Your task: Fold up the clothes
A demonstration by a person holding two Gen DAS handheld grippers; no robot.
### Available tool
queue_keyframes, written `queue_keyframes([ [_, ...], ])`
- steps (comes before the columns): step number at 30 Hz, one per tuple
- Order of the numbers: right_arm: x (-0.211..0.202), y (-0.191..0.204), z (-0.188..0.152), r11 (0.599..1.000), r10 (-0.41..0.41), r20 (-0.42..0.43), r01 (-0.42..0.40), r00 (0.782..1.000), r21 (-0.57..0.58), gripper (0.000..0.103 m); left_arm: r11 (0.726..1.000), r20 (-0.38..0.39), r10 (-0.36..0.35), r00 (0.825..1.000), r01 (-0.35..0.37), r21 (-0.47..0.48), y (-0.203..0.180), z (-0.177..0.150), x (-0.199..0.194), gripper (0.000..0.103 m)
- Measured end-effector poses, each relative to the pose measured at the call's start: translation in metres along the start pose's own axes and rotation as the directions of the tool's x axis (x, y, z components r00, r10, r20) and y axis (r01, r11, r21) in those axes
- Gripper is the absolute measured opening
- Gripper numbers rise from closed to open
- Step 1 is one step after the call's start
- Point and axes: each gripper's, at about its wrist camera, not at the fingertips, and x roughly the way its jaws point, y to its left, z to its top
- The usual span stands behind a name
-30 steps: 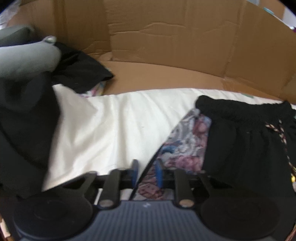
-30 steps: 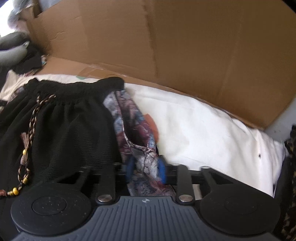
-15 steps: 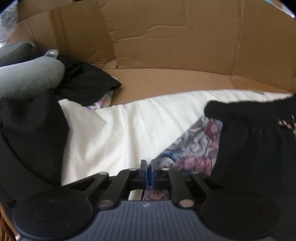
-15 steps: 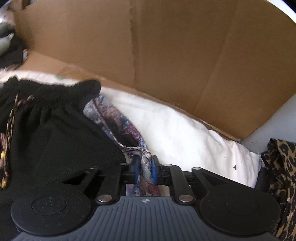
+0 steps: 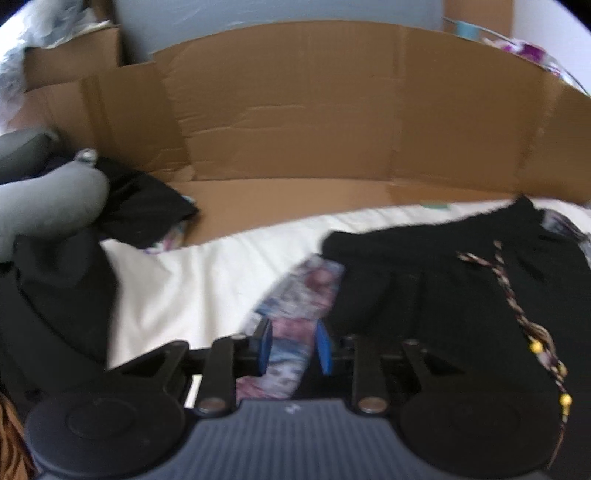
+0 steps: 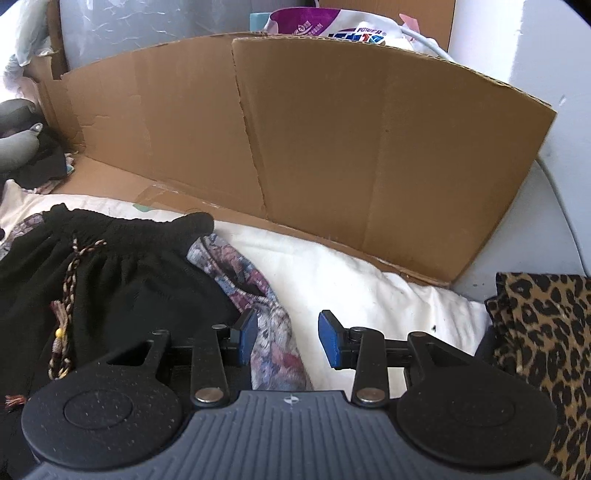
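Black shorts [image 5: 443, 295] with a braided drawstring [image 5: 513, 295] lie on a patterned floral garment [image 5: 299, 291] over a white cloth [image 5: 192, 280]. My left gripper [image 5: 293, 347] is open, its blue pads either side of the floral fabric without pinching it. In the right wrist view the shorts [image 6: 110, 280] lie at left and the floral garment [image 6: 255, 291] runs between the jaws. My right gripper [image 6: 288, 336] is open wide, the fabric resting by its left pad.
A brown cardboard wall [image 6: 332, 147] stands behind the white cloth [image 6: 354, 288]. A pile of black and grey clothes [image 5: 55, 206] lies at the left. A leopard-print cloth [image 6: 543, 350] lies at the right. A white and purple bag [image 6: 332, 29] sits behind the cardboard.
Both grippers were shut on the floral fabric half a second ago and have now opened. Both have pulled back and tilted up, showing more of the cardboard.
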Motion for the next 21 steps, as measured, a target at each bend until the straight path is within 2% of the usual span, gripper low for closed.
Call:
queue_keyframes([
  [4,0.001,0.002,-0.014,1.0,-0.008,-0.028,0.007,1.0,-0.018,0.043,0.999,-0.051,0.002,0.999,0.001,0.052,-0.009,-0.008,0.013,0.028],
  [8,0.0,-0.003,-0.028,1.0,-0.008,-0.062,0.007,0.998,-0.006,0.042,0.999,-0.111,0.033,0.993,-0.029,0.042,0.0,-0.013,0.032,0.027],
  [11,0.005,-0.006,-0.037,1.0,-0.014,-0.086,0.014,0.996,0.0,0.043,0.993,-0.127,0.049,0.991,-0.035,0.108,0.001,-0.016,0.036,0.027],
  [14,0.003,-0.011,-0.05,0.999,-0.018,-0.103,0.022,0.994,0.039,0.042,0.99,-0.142,0.064,0.988,-0.045,0.134,0.005,-0.016,0.029,0.027],
  [21,-0.029,-0.026,-0.082,0.996,-0.001,-0.119,0.012,0.993,0.09,0.042,0.985,-0.158,0.057,0.986,-0.03,0.17,0.023,-0.026,-0.01,0.027],
])
